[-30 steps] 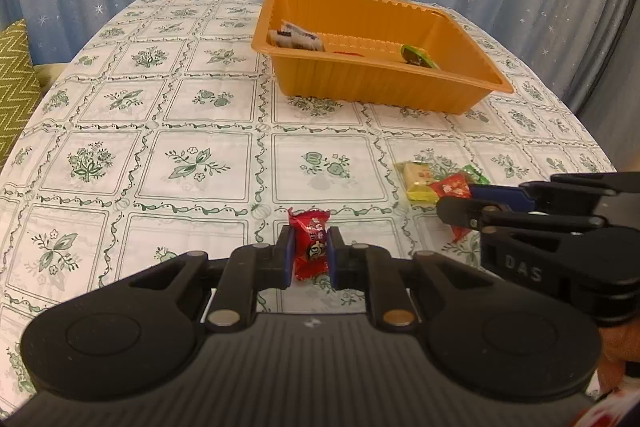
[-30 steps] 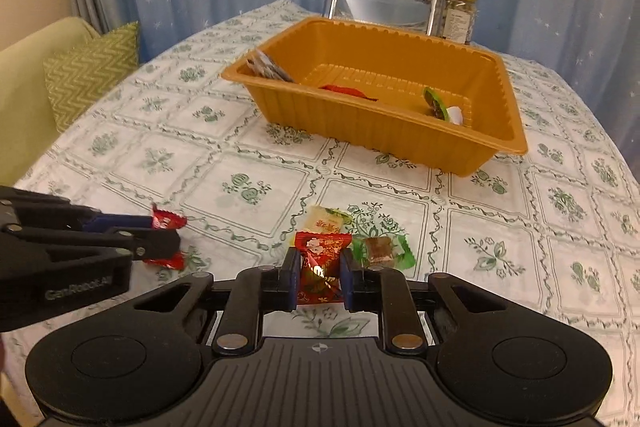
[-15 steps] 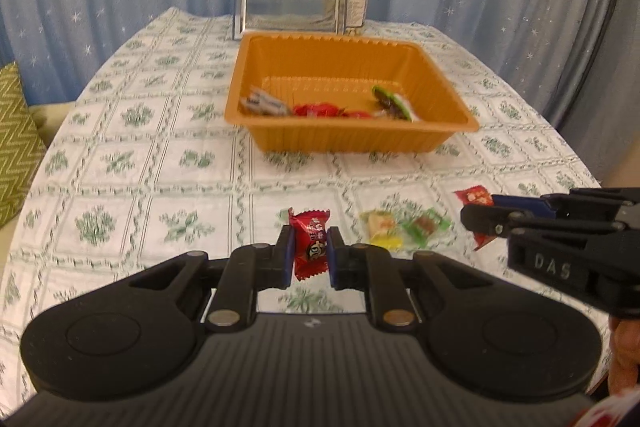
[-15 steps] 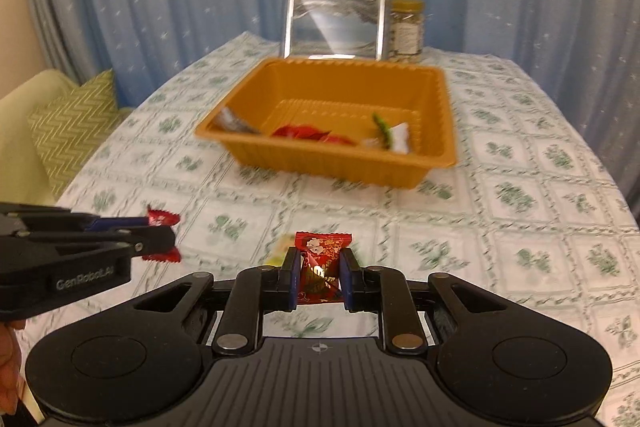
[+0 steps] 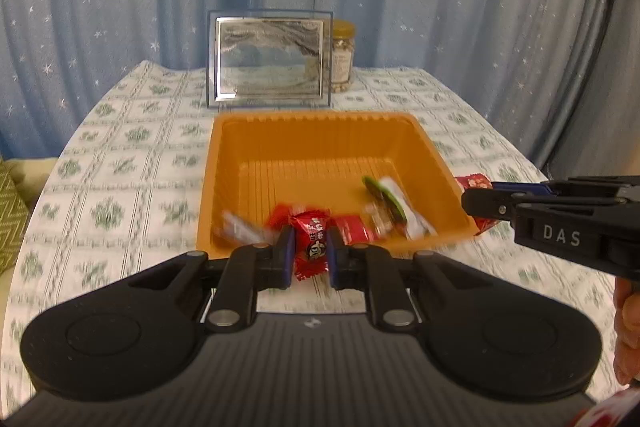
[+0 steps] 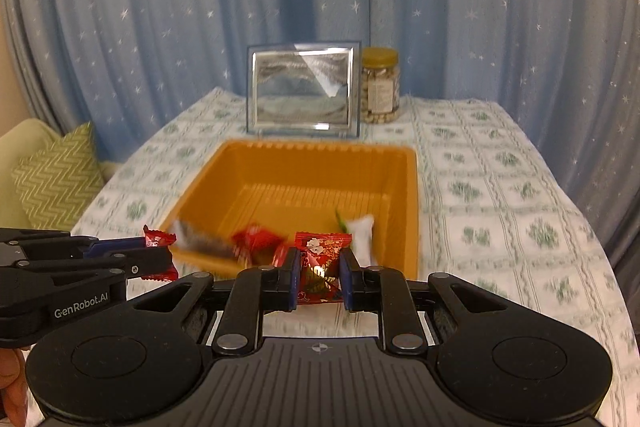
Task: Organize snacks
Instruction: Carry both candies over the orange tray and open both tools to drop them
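A: Item one, far left: green zigzag cushion [image 6: 60, 175], off the table's edge?

B: Yes, beside the table [image 6: 500, 195], which wears a white cloth with green floral squares. Blue star-print curtain [image 6: 160, 7] behind everything.

A: Item two, the left gripper [image 5: 311, 253]?

B: Jaws clenched on a red candy with dark print [image 5: 312, 245]. The wrapper stands upright between the two blue pads, its top twist poking above them, its lower end hanging below. It is held off the cloth, at the near wall of the orange tray [image 5: 240, 147].

A: Tray contents?

B: Loose snacks along the near side, blurred: a silvery packet [image 5: 240, 227] at left, red wrappers [image 5: 352, 229] in the middle, a green-and-white packet [image 5: 394, 203] at right. Far half bare.

A: Behind the tray?

B: A framed sand picture [image 5: 269, 61] standing upright, and just right of it a jar with a yellow lid [image 5: 342, 57].

A: Last item, the right gripper [image 6: 319, 277]?

B: Clamped on a red candy with gold pattern [image 6: 322, 267], squeezed flat-on between the pads, top edge above them. It hangs in the air by the tray's near right corner. The two grippers sit side by side, apart, each with its own sweet
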The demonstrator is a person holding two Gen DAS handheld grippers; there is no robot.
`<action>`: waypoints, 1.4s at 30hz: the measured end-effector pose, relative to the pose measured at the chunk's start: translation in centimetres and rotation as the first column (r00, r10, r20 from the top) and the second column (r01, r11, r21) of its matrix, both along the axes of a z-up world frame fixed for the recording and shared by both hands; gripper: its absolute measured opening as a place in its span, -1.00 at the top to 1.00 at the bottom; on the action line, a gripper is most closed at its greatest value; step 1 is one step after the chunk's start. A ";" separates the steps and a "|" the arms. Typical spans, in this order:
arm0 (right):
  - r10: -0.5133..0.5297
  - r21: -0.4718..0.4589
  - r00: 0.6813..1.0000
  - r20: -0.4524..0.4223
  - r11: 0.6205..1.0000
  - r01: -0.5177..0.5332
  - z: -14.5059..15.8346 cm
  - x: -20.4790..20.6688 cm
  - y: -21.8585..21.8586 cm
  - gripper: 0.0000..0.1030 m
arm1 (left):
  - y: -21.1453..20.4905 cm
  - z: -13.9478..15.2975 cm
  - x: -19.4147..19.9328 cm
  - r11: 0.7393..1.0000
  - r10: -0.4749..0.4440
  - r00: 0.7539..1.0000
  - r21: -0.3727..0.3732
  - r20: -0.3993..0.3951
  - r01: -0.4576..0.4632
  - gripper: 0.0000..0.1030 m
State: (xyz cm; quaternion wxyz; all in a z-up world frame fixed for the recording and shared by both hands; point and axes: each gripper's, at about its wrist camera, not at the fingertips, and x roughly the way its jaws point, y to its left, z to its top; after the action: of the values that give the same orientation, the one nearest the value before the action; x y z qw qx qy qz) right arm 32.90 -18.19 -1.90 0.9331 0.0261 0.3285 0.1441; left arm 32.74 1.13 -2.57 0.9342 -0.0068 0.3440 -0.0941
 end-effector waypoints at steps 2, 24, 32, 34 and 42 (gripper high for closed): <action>-0.004 0.002 1.000 -0.001 1.000 0.004 0.0 1.5 0.0 0.60 | 0.0 0.0 1.6 1.000 -0.004 1.000 0.005 0.005 0.003 0.71; -0.006 0.020 0.999 -0.052 1.000 0.007 -2.9 5.8 0.1 0.60 | 2.4 -3.2 5.0 0.997 0.062 0.998 0.043 -0.008 -0.062 0.27; 0.004 0.017 0.999 -0.039 1.000 -0.003 -2.3 6.2 0.9 0.60 | 2.4 -3.2 4.8 0.997 0.062 0.998 0.046 -0.011 -0.061 0.27; 0.006 0.021 0.999 -0.040 1.000 -0.006 -2.4 6.5 1.1 0.60 | 2.4 -3.2 4.9 0.997 0.060 0.998 0.047 -0.011 -0.060 0.27; 0.001 0.069 0.999 -0.052 0.998 0.003 -2.6 6.8 0.8 0.15 | 2.8 -3.4 4.3 0.996 0.066 0.998 0.057 -0.019 -0.065 0.01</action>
State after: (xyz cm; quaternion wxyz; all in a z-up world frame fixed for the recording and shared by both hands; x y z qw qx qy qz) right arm 39.72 -17.38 -4.48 0.9228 0.0620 0.3476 0.1542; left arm 37.02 3.91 -5.95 0.9331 0.0072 0.3557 -0.0535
